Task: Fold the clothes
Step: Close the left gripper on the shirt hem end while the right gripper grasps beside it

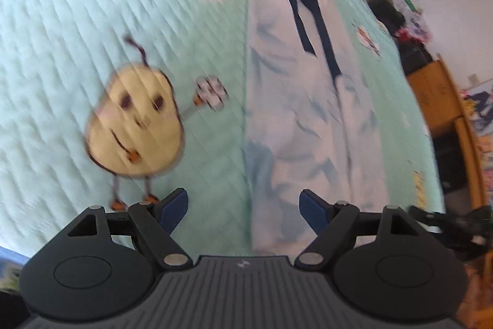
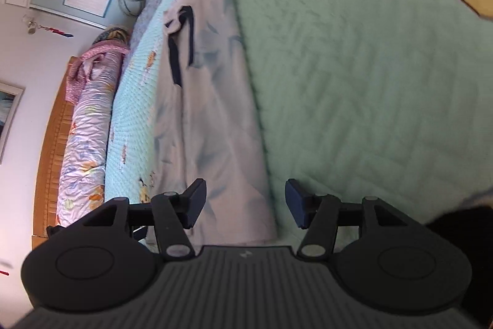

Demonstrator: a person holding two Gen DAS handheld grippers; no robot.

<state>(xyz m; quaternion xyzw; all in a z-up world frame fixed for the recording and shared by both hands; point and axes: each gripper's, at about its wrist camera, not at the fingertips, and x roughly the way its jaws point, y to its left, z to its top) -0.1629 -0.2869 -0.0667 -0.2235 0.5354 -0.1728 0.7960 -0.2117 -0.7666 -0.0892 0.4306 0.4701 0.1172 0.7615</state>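
A pale blue-and-white patterned garment [image 1: 295, 100] with dark navy trim lies stretched out as a long folded strip on a mint quilted bedspread [image 1: 77, 20]. In the left wrist view my left gripper [image 1: 243, 210] hovers over the garment's near end and its straight left edge, jaws wide apart, nothing between the blue pads. The right wrist view shows the same garment [image 2: 209, 100] from its other end. My right gripper [image 2: 245, 204] hangs above the garment's right edge with its jaws apart and nothing between them.
A yellow cartoon bee [image 1: 135, 125] is printed on the bedspread beside the garment. A rolled floral quilt [image 2: 86, 137] lies along the wooden headboard [image 2: 49, 150]. Wooden furniture [image 1: 443, 100] and clutter stand past the bed's far edge.
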